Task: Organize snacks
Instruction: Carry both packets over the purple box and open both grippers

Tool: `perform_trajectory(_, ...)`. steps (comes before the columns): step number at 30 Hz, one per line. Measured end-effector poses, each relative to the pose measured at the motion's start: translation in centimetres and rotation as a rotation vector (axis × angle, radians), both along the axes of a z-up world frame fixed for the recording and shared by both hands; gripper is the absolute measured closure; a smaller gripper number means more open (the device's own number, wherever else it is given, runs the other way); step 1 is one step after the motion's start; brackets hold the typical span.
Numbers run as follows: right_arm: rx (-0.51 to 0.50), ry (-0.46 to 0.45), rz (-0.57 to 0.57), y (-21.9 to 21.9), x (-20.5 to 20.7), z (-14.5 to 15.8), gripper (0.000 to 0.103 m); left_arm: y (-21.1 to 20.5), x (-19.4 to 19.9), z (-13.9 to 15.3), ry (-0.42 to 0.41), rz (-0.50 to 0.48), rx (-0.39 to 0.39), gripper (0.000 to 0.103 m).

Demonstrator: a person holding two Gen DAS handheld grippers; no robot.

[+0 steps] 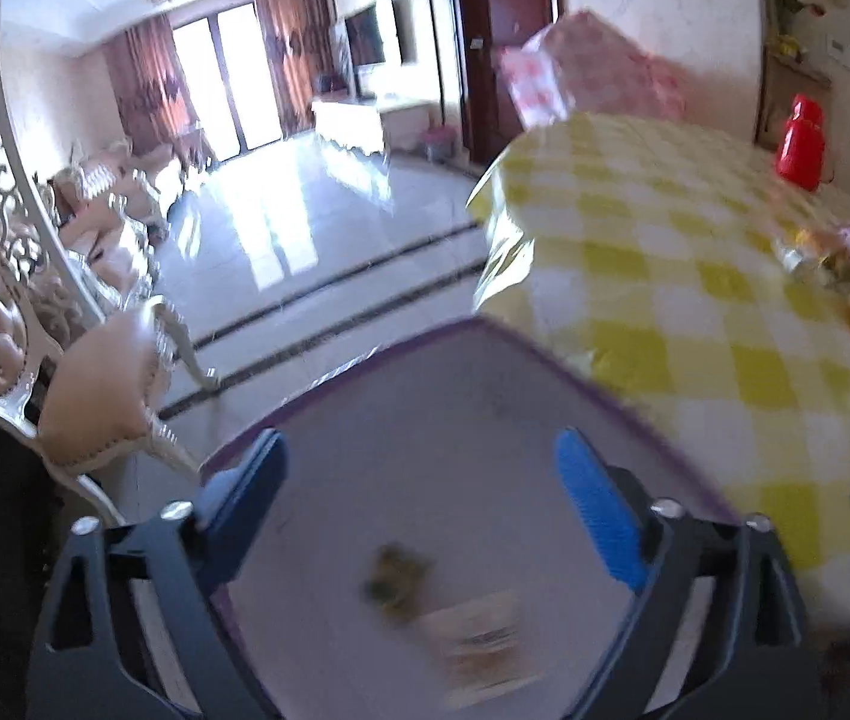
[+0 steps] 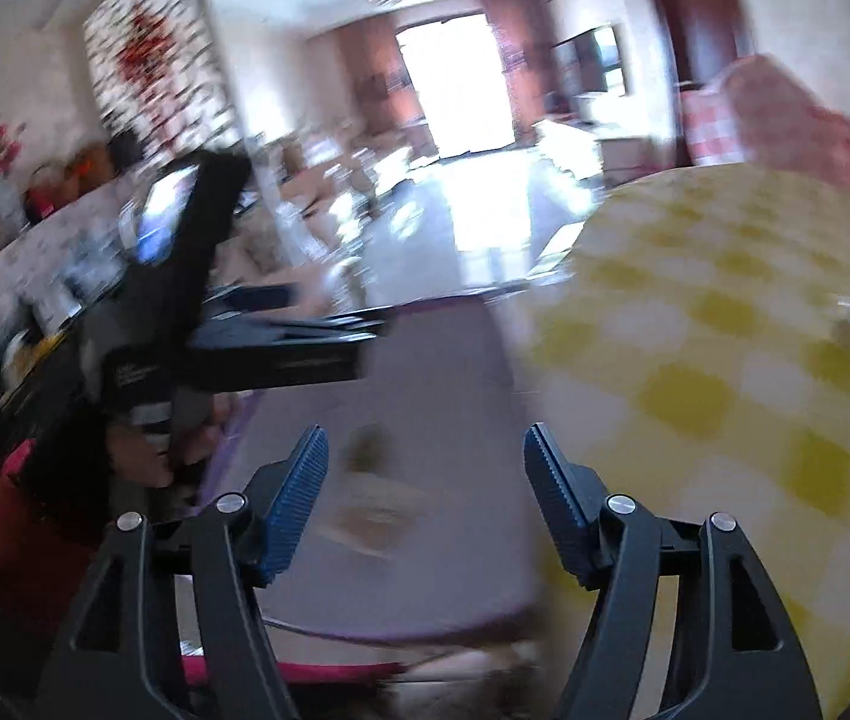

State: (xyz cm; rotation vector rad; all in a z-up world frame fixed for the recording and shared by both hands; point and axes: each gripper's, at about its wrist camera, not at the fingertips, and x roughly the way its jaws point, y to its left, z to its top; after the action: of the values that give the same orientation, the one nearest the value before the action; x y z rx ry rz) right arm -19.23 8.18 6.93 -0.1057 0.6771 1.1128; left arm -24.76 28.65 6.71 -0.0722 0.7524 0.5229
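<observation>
We see the left gripper (image 1: 422, 480) with its blue-padded fingers (image 1: 595, 507) spread wide and nothing between them; it hangs over a grey tray with a purple rim (image 1: 550, 354). Inside the tray, below the fingers, lie two blurred snack packets — a small greenish one (image 1: 395, 582) and a paler, larger one (image 1: 481, 645) just beside it, perhaps touching.

The right gripper (image 2: 425, 480) is likewise parted, its ribbed blue fingers (image 2: 299, 501) gripping nothing, over the same tray (image 2: 442, 360). Through its gap we make out the greenish packet (image 2: 368, 447) and the pale one (image 2: 374, 516), both smeared by motion blur.

The tray sits on a table under a yellow-and-white checked cloth (image 1: 694, 276). Near the table's right edge lies a cluster of more wrapped snacks (image 1: 838, 267), cut off by the frame and too blurred to count. A red flask (image 1: 799, 144) stands at the far side.

In the right wrist view the left gripper (image 2: 305, 336) crosses from the left, held by a hand (image 2: 149, 450); we cannot read its fingers from there.
</observation>
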Motion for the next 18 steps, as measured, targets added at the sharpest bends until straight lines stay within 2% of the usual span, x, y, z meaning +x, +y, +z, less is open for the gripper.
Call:
perform_trajectory(2,0.001,-0.020,-0.118,-3.7,1.4,0.3,0.032,-2.8,0.7,0.9,-0.045,-0.066,0.024,0.003)
perform_trajectory(4,-0.019,-0.008,-0.231,-7.6,2.9,0.1,0.030,-5.8,1.8,1.5,-0.053,-0.160,0.023,0.002)
perform_trajectory(8,-0.054,0.017,-0.454,-15.5,5.5,-1.3,0.029,-12.3,5.5,1.9,-0.059,-0.329,-0.038,0.002)
perform_trajectory(11,-0.055,0.071,-0.613,-22.0,7.1,-2.6,0.029,-17.6,10.0,1.5,-0.027,-0.479,-0.065,0.002)
perform_trajectory(16,-0.044,0.126,-0.738,-29.4,8.3,-4.8,0.029,-24.7,19.1,0.3,0.035,-0.724,-0.067,0.002)
perform_trajectory(18,-0.053,0.136,-0.758,-31.1,9.0,-5.6,0.029,-26.9,22.4,0.0,0.054,-0.807,-0.023,0.002)
